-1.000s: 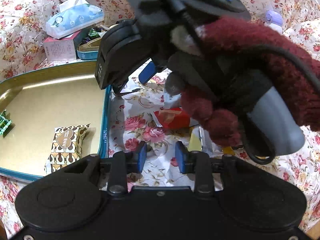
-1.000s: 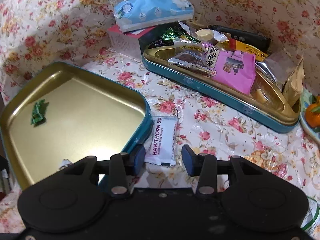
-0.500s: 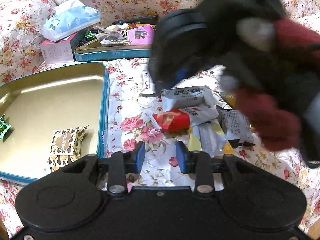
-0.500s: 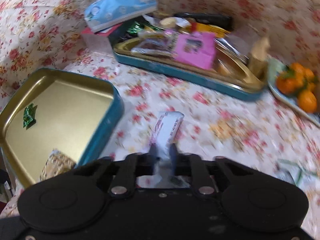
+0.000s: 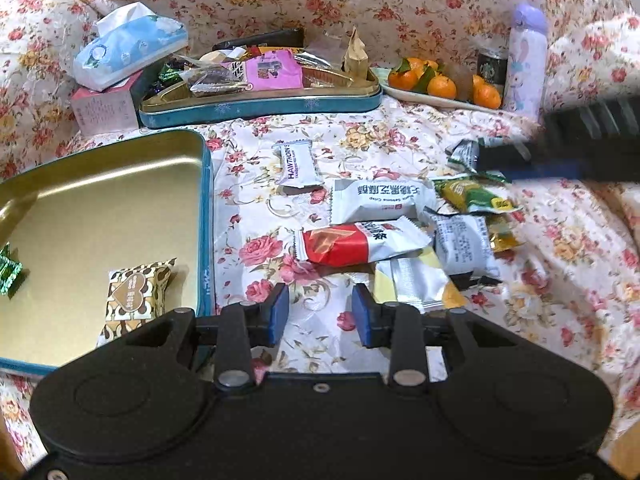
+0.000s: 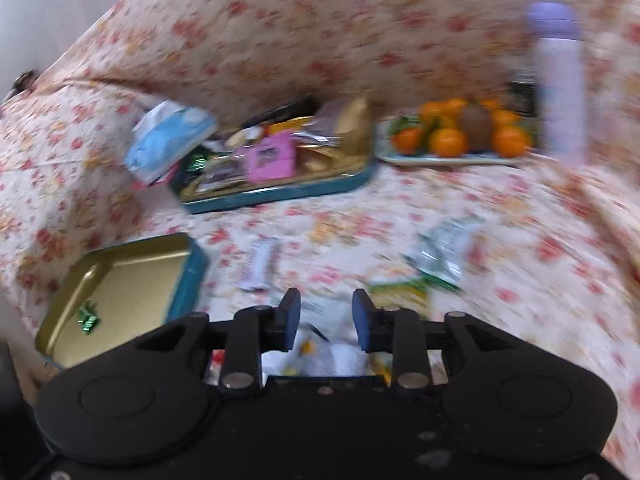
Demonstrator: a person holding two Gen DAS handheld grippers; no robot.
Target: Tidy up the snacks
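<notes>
Several snack packets lie on the floral cloth: a white Hawthorn packet [image 5: 298,164], a white crisp packet [image 5: 380,199], a red and white one [image 5: 356,242] and a green one [image 5: 472,196]. A gold tin with a teal rim [image 5: 206,216] at the left holds a brown heart-print packet [image 5: 134,300] and a green candy [image 5: 10,270]. My left gripper [image 5: 318,314] is open and empty, low over the cloth near the red packet. My right gripper [image 6: 326,320] is open and empty, raised above the pile; it shows blurred at the right edge of the left wrist view [image 5: 532,164].
A second teal tin [image 5: 260,106] full of snacks stands at the back, beside a blue tissue pack [image 5: 128,50] on a pink box. A plate of oranges [image 5: 440,84] and a lilac bottle [image 5: 524,60] stand at the back right.
My right gripper closed on the Hawthorn packet beside the tin, then let it go on the cloth, opened, and swung up and to the right. The left gripper stayed put.
</notes>
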